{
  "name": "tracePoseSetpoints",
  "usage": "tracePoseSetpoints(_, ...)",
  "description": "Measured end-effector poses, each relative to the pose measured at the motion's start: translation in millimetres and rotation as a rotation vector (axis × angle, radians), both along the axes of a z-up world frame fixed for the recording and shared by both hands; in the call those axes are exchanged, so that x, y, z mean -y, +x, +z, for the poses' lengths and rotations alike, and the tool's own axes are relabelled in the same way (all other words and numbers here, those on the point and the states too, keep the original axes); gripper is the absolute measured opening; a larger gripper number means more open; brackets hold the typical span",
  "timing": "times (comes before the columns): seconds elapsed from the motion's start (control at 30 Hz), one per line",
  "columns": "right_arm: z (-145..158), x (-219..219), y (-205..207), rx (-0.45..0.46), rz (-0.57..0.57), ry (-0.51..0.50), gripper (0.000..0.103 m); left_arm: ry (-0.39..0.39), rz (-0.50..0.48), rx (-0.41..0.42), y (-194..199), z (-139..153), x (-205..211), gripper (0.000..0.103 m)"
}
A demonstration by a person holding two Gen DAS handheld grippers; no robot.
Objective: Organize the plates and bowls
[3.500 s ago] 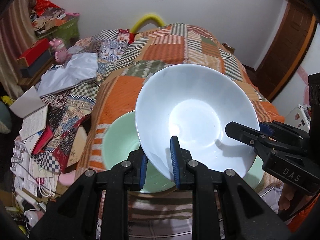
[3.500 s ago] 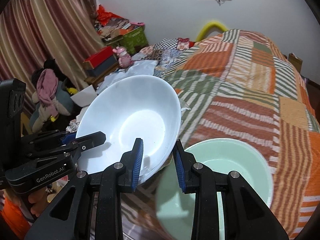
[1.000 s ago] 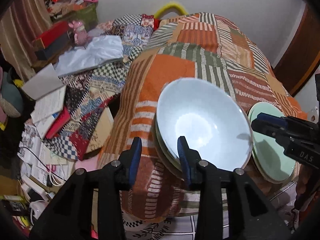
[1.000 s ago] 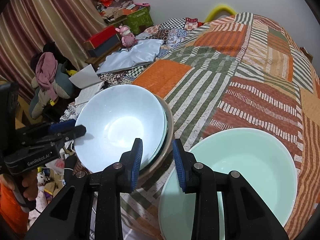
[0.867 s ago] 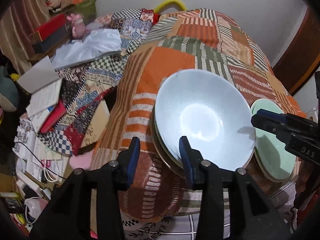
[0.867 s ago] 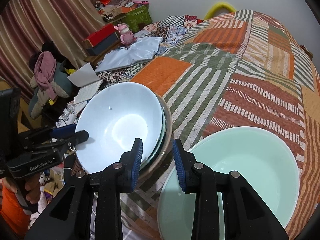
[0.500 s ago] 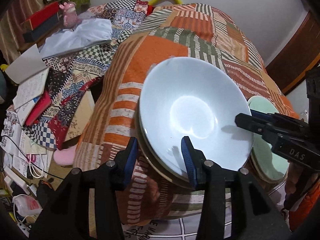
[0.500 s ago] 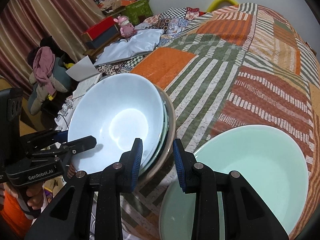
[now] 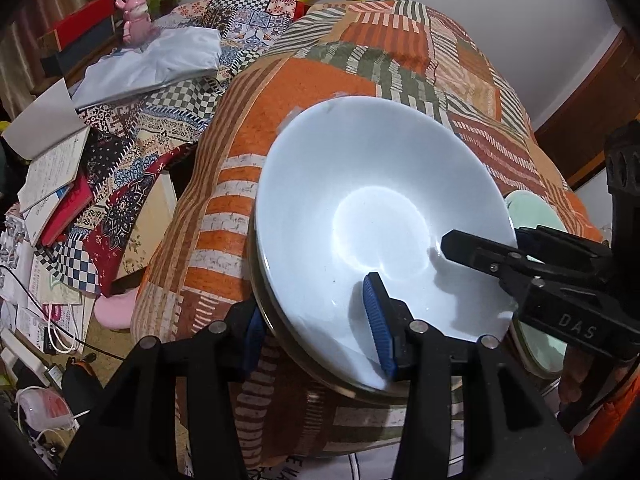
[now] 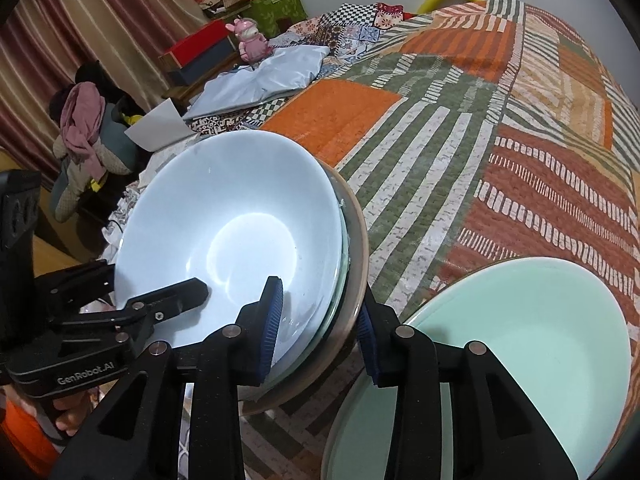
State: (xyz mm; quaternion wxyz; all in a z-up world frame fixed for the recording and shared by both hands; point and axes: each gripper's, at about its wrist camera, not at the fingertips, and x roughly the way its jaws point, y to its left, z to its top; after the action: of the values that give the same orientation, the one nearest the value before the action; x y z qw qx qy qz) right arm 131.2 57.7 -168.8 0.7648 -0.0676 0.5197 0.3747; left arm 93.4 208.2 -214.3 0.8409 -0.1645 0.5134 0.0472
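A white bowl [image 9: 360,184] sits on top of a stack of dishes, the lowest one brown-rimmed [image 10: 358,248], at the near corner of the bed. My left gripper [image 9: 314,326] straddles the stack's near rim. One finger is inside the white bowl and the other is outside, below the rim; the pads do not press. My right gripper [image 10: 320,330] straddles the opposite rim the same way, and its jaws are opening. A mint green bowl [image 10: 520,360] lies on the quilt just right of the stack, resting on another pale dish.
The patchwork quilt [image 9: 304,92] covers the bed beyond the stack. Left of the bed lie books, papers [image 9: 52,168], cables and a pink toy [image 9: 134,18]. A wooden door [image 9: 592,120] stands at the right. A hand in an orange sleeve [image 10: 24,432] holds the left gripper.
The white bowl, held tilted in the air by both grippers earlier, now rests on the stack and is released. Both grippers have sunk, and their jaws stand wider around the stack's rim.
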Motion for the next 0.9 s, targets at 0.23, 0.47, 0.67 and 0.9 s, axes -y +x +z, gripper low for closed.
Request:
tracePoseSetpoints(0.23,3.5,1.2,2.7,-0.003,-0.016,0.011,0.033,-0.012,0.044,-0.003,0.3,5.2,-1.6,0.045)
tracePoseSetpoints(0.47,11.6,9.0,2.7,-0.004,-0.034,0.04,0.032,-0.014,0.049,0.003,-1.3,14.0,3.0,0.045)
tracePoseSetpoints(0.67,22.8,21.6,1.9,0.015,-0.052,0.061,0.033,-0.009,0.039,0.037,-2.7,27.5,13.0,0.045)
tracePoseSetpoints(0.9,40.7,38.3,0.0,0.058,-0.082,0.079,0.032,0.0,0.01,0.083,-1.5,48.8,30.7,0.045)
